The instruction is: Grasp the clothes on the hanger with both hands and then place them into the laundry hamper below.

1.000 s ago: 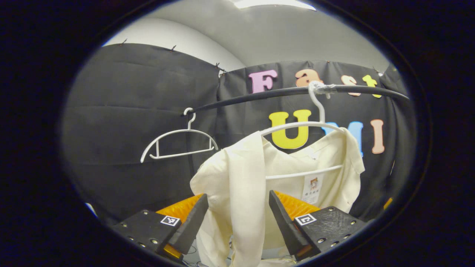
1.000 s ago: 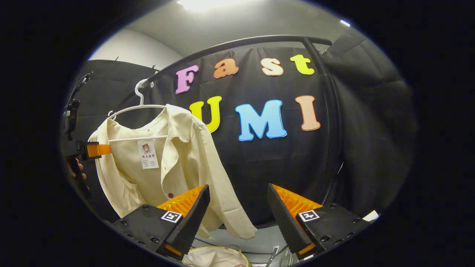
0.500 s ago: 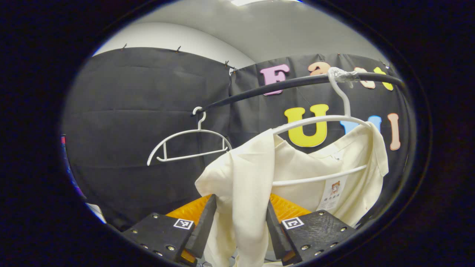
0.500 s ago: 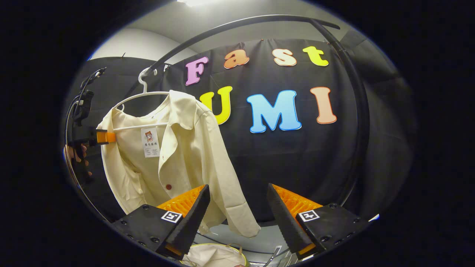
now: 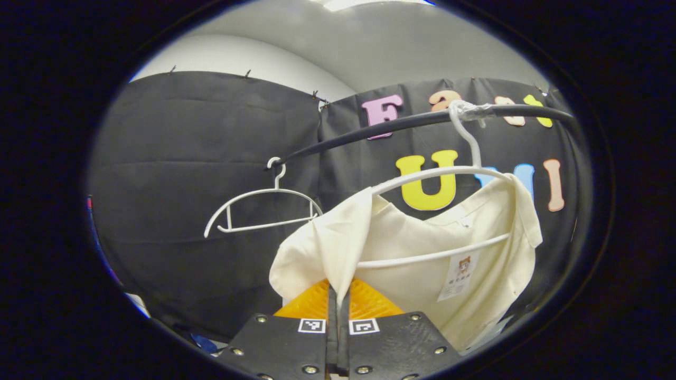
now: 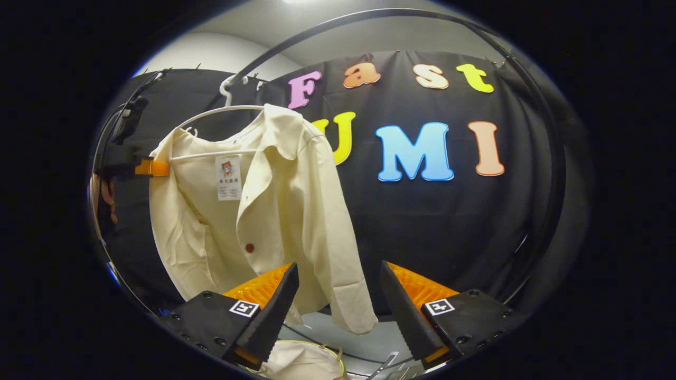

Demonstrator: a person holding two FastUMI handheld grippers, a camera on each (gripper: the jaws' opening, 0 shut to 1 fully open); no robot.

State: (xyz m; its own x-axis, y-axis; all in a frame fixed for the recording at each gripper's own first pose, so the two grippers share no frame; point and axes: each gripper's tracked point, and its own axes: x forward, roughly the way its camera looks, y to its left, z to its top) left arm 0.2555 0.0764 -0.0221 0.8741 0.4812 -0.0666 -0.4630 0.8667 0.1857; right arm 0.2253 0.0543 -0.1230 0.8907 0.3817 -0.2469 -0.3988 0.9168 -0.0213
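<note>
- Left gripper (image 5: 338, 295) is clenched on a fold of the cream shirt (image 6: 264, 211) — it hangs from the white hanger (image 5: 438, 174).
- Right gripper (image 6: 338, 295) gapes empty; shirt's free shoulder lies up-left of it.
- Hamper (image 6: 306, 361) probably below.

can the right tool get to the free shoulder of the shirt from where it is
Probably yes. The right tool is open with nothing between its fingers, and the shirt hangs ahead and to its left on the hanger, that shoulder uncovered. The left tool pinches the other side.
</note>
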